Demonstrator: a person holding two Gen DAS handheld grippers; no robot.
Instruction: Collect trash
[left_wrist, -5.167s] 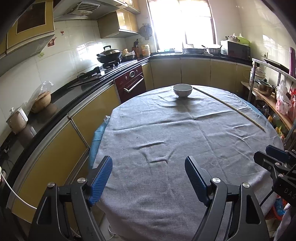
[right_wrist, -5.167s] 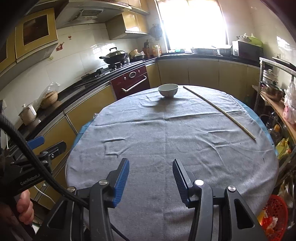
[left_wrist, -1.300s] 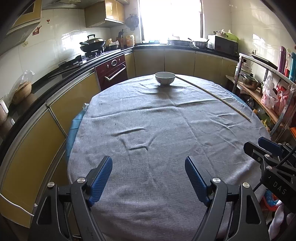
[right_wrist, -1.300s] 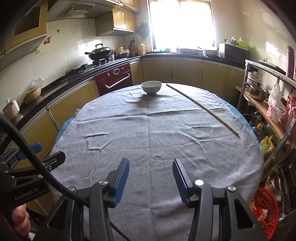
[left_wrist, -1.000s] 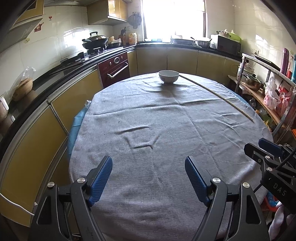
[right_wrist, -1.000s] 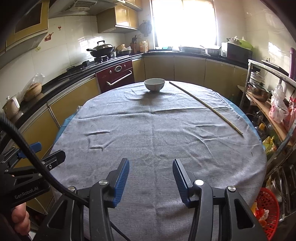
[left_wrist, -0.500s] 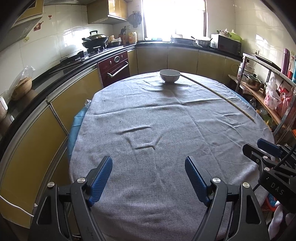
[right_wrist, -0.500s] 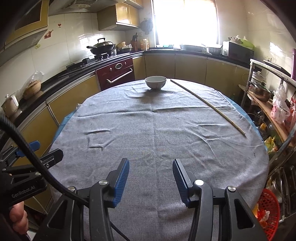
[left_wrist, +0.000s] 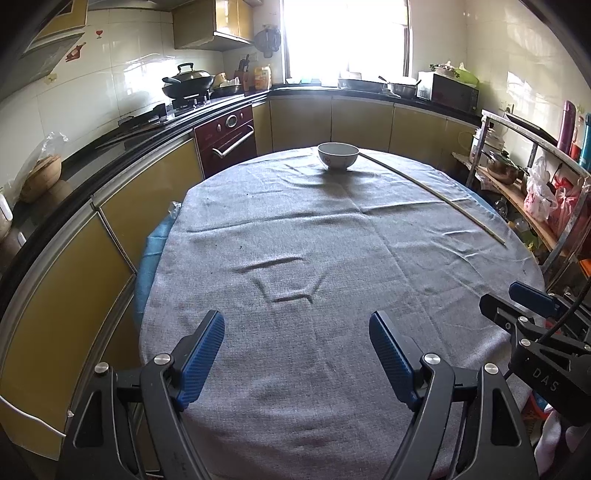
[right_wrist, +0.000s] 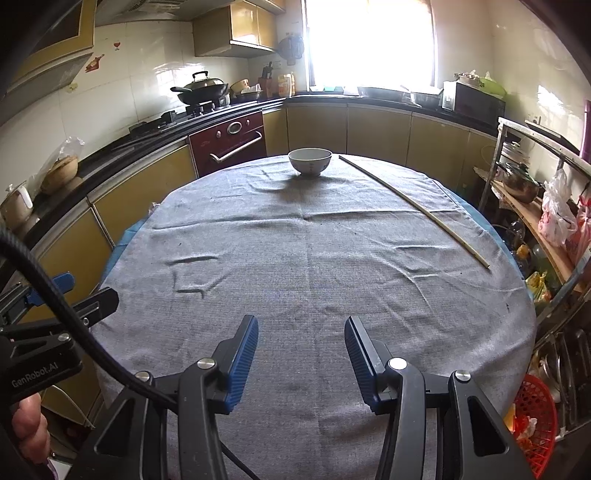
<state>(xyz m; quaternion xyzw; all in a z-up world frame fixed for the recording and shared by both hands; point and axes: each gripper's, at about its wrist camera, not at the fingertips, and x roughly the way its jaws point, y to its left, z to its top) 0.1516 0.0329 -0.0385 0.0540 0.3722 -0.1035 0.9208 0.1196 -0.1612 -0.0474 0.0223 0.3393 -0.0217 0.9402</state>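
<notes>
Both tools gape empty, left tool (left_wrist: 297, 354) wider than right tool (right_wrist: 301, 356); red basket (right_wrist: 535, 424) cut off.

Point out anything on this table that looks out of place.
A long thin stick lies diagonally across the grey tablecloth, right of the white bowl: odd on a dining table. The cloth is also creased near its left side.

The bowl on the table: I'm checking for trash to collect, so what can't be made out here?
- Bowl inside: both wrist views, hidden by its own rim.
- Red basket contents: right wrist view, cut off by the edge and blocked by the gripper.
- Dark specks on the cloth: both views, too small to identify.
</notes>
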